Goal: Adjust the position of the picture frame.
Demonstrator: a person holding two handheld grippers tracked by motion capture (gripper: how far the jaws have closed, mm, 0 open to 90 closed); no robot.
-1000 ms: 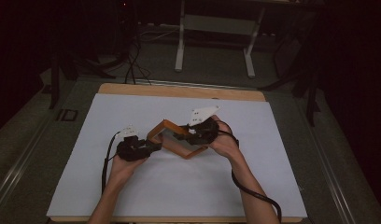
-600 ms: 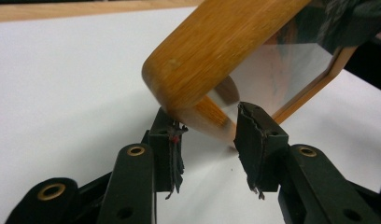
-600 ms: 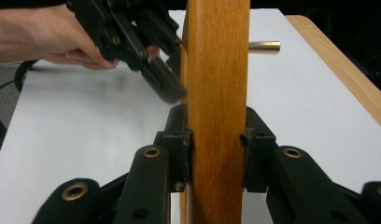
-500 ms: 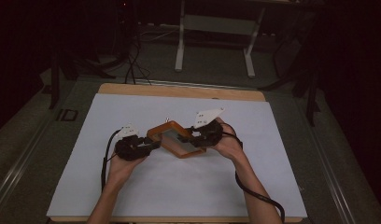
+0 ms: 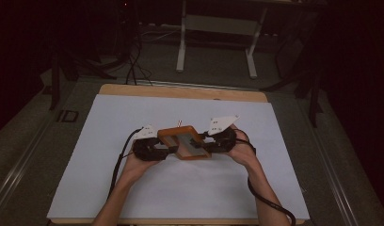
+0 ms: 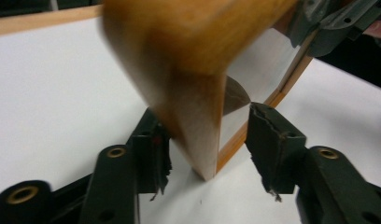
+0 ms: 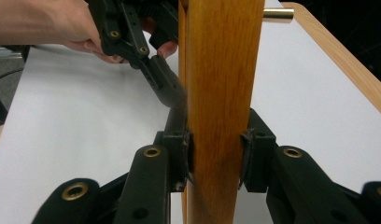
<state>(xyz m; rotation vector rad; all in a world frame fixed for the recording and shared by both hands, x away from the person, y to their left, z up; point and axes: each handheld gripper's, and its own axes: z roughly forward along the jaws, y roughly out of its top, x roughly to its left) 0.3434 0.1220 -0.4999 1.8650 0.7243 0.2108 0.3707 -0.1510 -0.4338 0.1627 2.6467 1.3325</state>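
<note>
Here, in the high view, we see the wooden frame (image 5: pixel 185 142) on the white surface (image 5: pixel 105 122), its long axis running between both grippers. In the left gripper view, our left gripper (image 6: pixel 209 140) has just been opening; the frame's corner stands between its jaws, unpressed. In the right gripper view, our right gripper (image 7: pixel 215 151) stands clamped on the frame's edge.

A white sheet (image 5: pixel 133 122) covers a wooden-edged table (image 5: pixel 180 91). Beyond it, on the grey carpeted floor (image 5: pixel 218 77), stands a white-legged desk frame (image 5: pixel 216 23); black cables (image 5: pixel 132 61) trail nearby. The surrounding room lies dark.
</note>
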